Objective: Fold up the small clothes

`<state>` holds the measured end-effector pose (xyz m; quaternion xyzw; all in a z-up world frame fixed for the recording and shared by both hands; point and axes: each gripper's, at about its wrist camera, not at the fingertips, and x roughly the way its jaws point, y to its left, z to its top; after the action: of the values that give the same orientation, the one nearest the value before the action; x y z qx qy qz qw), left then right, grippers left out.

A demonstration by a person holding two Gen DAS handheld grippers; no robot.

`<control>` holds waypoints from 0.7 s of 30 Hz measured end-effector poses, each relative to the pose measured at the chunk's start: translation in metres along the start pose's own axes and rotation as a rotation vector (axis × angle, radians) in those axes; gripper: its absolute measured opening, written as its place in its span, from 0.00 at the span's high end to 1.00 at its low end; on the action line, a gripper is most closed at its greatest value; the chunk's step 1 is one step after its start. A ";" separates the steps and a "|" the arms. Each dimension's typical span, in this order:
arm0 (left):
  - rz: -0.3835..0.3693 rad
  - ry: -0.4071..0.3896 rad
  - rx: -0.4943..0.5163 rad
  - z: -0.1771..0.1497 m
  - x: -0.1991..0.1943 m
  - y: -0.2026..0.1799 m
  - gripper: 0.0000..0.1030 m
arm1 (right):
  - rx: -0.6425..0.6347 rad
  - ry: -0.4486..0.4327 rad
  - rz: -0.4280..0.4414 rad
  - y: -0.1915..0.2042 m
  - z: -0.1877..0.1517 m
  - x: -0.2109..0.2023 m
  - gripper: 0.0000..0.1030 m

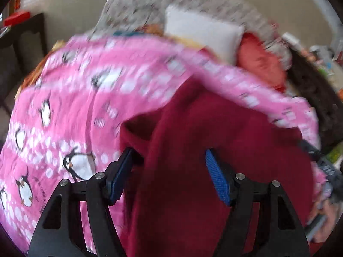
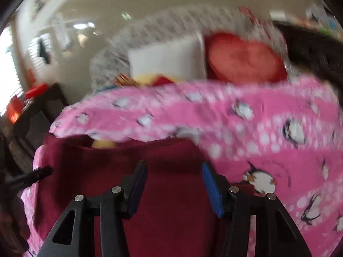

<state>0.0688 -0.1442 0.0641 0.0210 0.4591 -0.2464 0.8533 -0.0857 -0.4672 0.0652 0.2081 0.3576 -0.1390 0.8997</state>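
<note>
A dark red garment [image 1: 214, 117] lies on a pink penguin-print blanket [image 1: 75, 85], with part of the blanket's edge folded over its far side. My left gripper [image 1: 168, 151] hovers close above the garment, open, the cloth showing below the gap between its blue pads. In the right wrist view the same garment [image 2: 107, 160] spreads under my right gripper [image 2: 173, 163], which is also open and grips nothing. The pink blanket [image 2: 257, 128] fills the right of that view. Both views are blurred by motion.
Behind the blanket stand a white pillow [image 1: 201, 32] and a red cushion [image 1: 259, 62] against a grey patterned seat back [image 1: 150, 4]. A dark side table [image 2: 38, 107] with red items is at the left. The other gripper's black finger [image 2: 40, 172] shows at the garment's left edge.
</note>
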 end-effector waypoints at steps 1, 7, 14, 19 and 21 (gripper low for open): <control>-0.013 0.012 -0.023 0.000 0.007 0.006 0.32 | 0.055 0.004 0.060 -0.012 -0.001 -0.001 0.50; -0.045 0.001 -0.047 0.000 0.008 0.015 0.32 | 0.058 -0.081 0.055 -0.031 -0.010 -0.044 0.50; -0.051 -0.001 -0.042 -0.002 0.005 0.014 0.32 | -0.058 -0.042 0.054 -0.011 -0.012 -0.026 0.92; -0.058 -0.010 -0.042 -0.002 0.005 0.015 0.32 | -0.109 -0.118 -0.051 -0.009 -0.010 -0.046 0.93; -0.045 -0.019 -0.039 -0.004 0.008 0.014 0.31 | -0.076 -0.052 -0.067 -0.019 -0.012 -0.027 0.93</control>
<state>0.0762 -0.1339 0.0528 -0.0085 0.4562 -0.2567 0.8520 -0.1194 -0.4758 0.0711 0.1579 0.3457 -0.1605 0.9109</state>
